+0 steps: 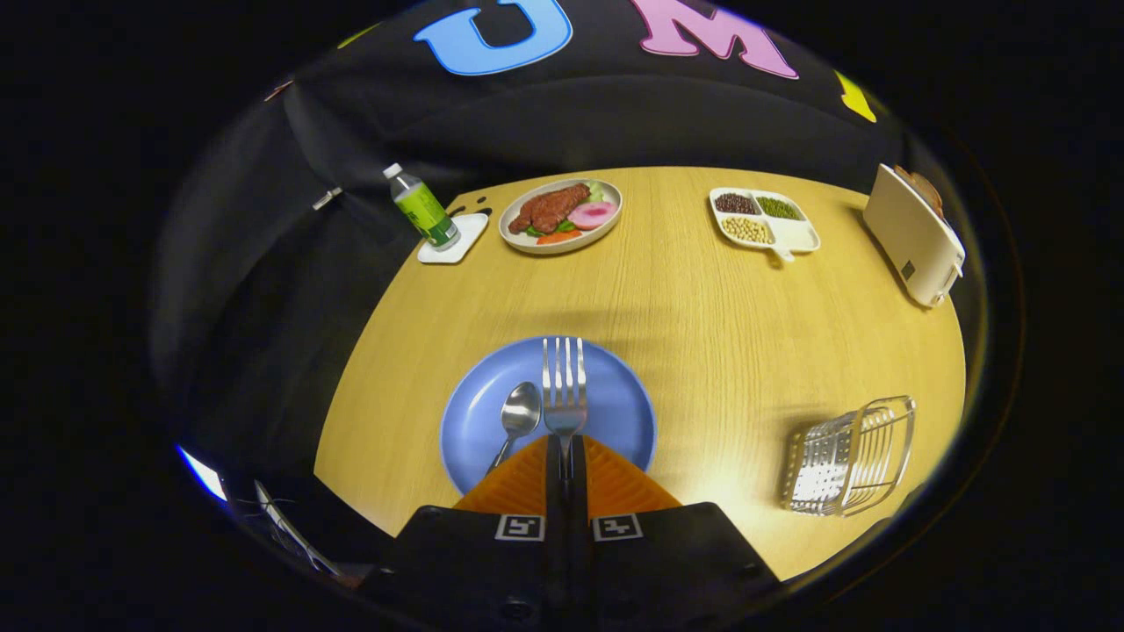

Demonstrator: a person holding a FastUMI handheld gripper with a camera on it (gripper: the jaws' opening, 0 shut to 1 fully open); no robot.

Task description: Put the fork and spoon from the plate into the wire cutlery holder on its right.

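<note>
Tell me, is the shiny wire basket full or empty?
Empty. The wire cutlery holder has nothing inside; the spoon lies on the blue plate, and the gripper is shut on the fork.

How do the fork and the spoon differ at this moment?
The fork has its handle clamped between the shut orange fingers of the gripper, while the spoon lies free on the blue plate. The fork points straight ahead; the spoon slants, its handle running under the left finger. Both are shiny metal, over that plate.
</note>
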